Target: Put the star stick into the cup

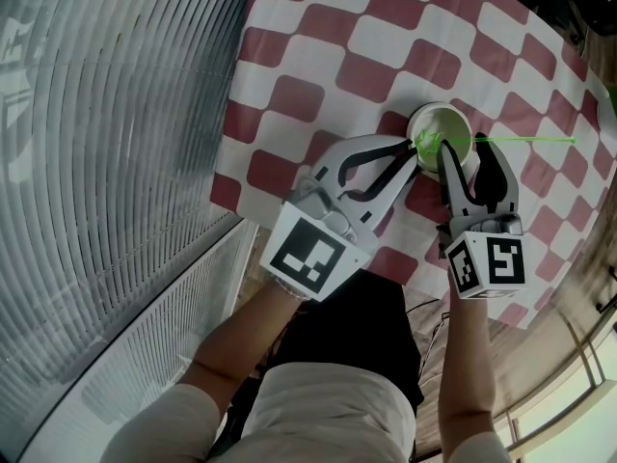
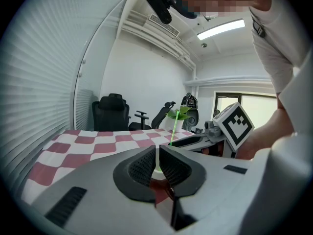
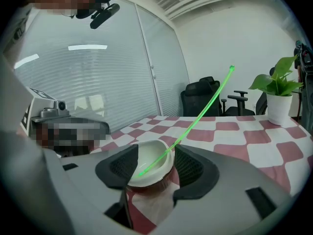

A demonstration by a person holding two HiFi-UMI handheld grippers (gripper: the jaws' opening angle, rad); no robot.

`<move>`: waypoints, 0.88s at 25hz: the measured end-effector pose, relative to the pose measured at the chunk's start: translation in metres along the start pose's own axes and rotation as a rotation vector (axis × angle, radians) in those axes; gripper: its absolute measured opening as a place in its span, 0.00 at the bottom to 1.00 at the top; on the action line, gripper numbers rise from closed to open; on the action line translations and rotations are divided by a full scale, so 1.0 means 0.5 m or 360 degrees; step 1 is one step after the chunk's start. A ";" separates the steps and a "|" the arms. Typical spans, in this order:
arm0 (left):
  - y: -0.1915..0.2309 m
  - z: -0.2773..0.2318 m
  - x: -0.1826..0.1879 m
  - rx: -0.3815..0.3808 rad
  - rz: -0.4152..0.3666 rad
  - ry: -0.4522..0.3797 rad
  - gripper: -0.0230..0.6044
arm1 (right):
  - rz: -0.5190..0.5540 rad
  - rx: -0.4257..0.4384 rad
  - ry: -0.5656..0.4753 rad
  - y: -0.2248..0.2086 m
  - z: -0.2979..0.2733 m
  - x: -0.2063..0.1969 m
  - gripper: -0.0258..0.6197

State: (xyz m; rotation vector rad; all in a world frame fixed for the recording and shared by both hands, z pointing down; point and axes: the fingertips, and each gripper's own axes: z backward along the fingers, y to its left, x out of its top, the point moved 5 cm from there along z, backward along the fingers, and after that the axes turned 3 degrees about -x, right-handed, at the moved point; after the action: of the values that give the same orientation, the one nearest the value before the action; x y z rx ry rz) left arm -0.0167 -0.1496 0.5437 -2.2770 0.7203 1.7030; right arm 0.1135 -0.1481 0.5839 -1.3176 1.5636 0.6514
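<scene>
The left tool is clenched on the near rim of the cup, likely steadying it on the bench. The right tool stands released astride the cup, where the star stick rests, leaning over its rim.

Head view: the desk runs away from the person, with the blinds along its left side. On it, near the person's edge, stands the cup. The star stick has its lower end inside the cup, its shaft leaning over the rim and out to the right.

The left gripper is left of the cup, tips at its near-left wall. The right gripper is at its near-right, with the cup and the rising stick between its jaws.

Right gripper view: the potted plant is on the desk's far side, right of the cup. The office chairs are behind the desk.
</scene>
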 end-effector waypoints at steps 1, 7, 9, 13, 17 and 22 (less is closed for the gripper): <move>0.000 0.001 -0.001 0.0001 -0.0001 0.0001 0.11 | -0.0011 -0.0003 0.0006 -0.001 0.000 -0.001 0.39; -0.004 0.002 0.000 0.0001 0.0000 0.0001 0.11 | -0.0092 -0.0005 0.0028 -0.007 0.002 -0.010 0.43; -0.007 0.003 0.001 -0.0001 -0.0005 0.0002 0.11 | -0.0111 -0.0007 0.0030 -0.010 0.005 -0.011 0.43; -0.016 0.003 0.003 -0.0007 -0.0010 0.0006 0.11 | -0.0137 -0.0016 0.0023 -0.013 0.020 -0.013 0.43; -0.026 0.005 0.011 -0.0022 -0.0028 0.0006 0.11 | -0.0125 -0.0034 0.0006 -0.015 0.041 -0.006 0.43; -0.047 0.012 0.032 -0.0030 -0.0045 0.0001 0.11 | -0.0087 -0.0071 -0.0055 -0.020 0.085 0.019 0.43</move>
State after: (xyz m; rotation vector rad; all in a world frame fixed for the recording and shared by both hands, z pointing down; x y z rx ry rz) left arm -0.0068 -0.1309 0.5239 -2.2894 0.6715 1.7039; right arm 0.1371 -0.1184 0.5601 -1.3705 1.4878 0.6749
